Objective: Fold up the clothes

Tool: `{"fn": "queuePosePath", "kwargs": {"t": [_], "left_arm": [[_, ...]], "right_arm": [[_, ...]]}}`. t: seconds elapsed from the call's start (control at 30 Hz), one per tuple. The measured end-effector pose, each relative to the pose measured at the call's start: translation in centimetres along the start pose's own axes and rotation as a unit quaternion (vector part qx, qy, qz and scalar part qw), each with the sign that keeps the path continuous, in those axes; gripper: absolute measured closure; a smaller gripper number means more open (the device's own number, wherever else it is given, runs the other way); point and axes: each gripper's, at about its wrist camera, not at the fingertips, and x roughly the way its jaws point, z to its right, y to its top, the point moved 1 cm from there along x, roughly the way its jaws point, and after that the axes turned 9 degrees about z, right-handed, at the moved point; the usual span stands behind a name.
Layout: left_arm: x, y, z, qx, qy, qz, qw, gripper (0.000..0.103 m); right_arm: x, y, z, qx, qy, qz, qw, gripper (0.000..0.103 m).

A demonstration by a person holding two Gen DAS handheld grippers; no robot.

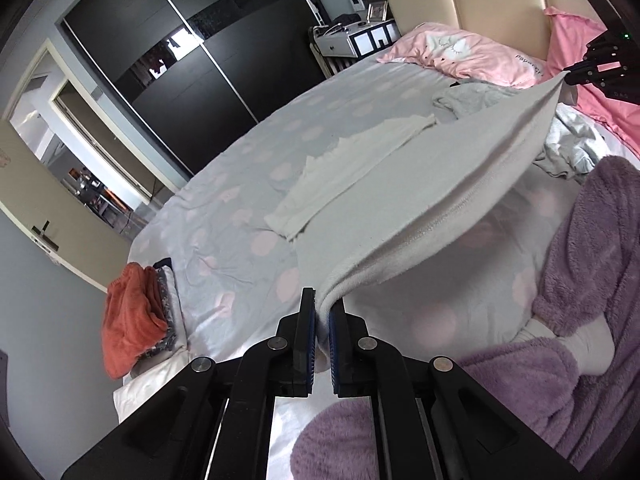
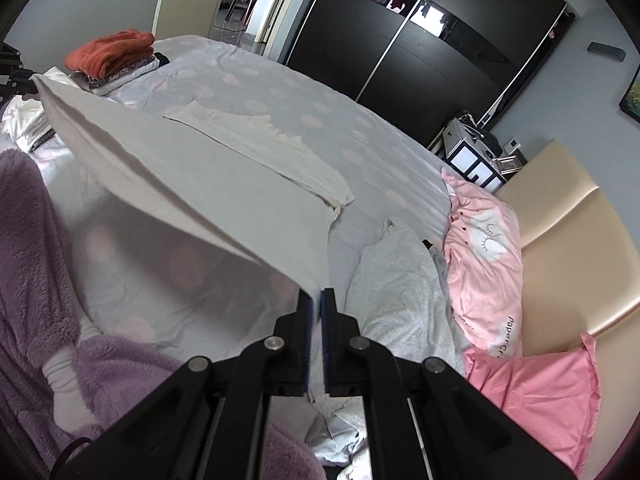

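Left wrist view: the left hand-held gripper (image 1: 323, 312) pinches one corner of the white garment (image 1: 420, 184), whose lifted edge runs away up-right to the right hand-held gripper (image 1: 576, 74), above the bed (image 1: 240, 184).

Right wrist view: the right hand-held gripper (image 2: 319, 304) is clamped on the opposite corner; the garment's (image 2: 192, 160) far half lies on the bed (image 2: 360, 128), so folding likely carries both forward.

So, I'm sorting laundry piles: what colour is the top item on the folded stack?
Rust orange, clearest in the right wrist view.

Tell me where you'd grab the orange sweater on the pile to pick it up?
Probably by the rounded folded edge of the orange sweater, coming from the side of the bed it faces. It lies flat on top of the pile of folded clothes, so the fingers could slide around that thick edge.
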Motion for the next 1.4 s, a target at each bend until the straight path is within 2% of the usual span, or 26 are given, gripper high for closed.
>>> {"fn": "queuePosePath", "kwargs": {"t": [0.27, 0.33, 0.43, 0.67, 0.93, 1.03, 1.2, 1.4], "left_arm": [[-4.0, -1.6, 1.5, 0.022, -0.018, -0.023, 0.9993, 0.097], [-3.5, -1.3, 1.1, 0.022, -0.013, -0.027, 0.9993, 0.097], [-1.3, -0.6, -0.1, 0.016, -0.007, -0.036, 0.9992, 0.097], [6.8, 2.0, -3.1, 0.023, -0.002, -0.057, 0.9981, 0.097], [19.3, 4.9, -7.2, 0.019, 0.009, -0.102, 0.9946, 0.097], [24.4, 5.6, -8.4, 0.006, 0.001, -0.122, 0.9926, 0.097], [33.5, 5.4, -9.6, -0.008, -0.019, -0.166, 0.9860, 0.097], [43.1, 3.7, -10.4, -0.047, -0.044, -0.203, 0.9771, 0.097]], "right_arm": [[-5.5, -1.6, -2.2, -0.021, 0.007, -0.009, 1.000, 0.099], [-5.9, -1.4, -2.7, -0.034, 0.001, -0.008, 0.999, 0.099], [-4.0, -0.4, -2.3, -0.036, -0.006, -0.014, 0.999, 0.099], [4.6, 3.3, 0.7, -0.031, -0.023, -0.032, 0.999, 0.099], [16.0, 8.4, 3.8, -0.039, -0.025, -0.061, 0.997, 0.099], [21.1, 9.8, 4.6, -0.040, -0.021, -0.078, 0.996, 0.099], [30.8, 10.9, 5.5, -0.034, -0.003, -0.116, 0.993, 0.099], [41.0, 9.6, 5.5, -0.014, 0.020, -0.162, 0.987, 0.099]]}}
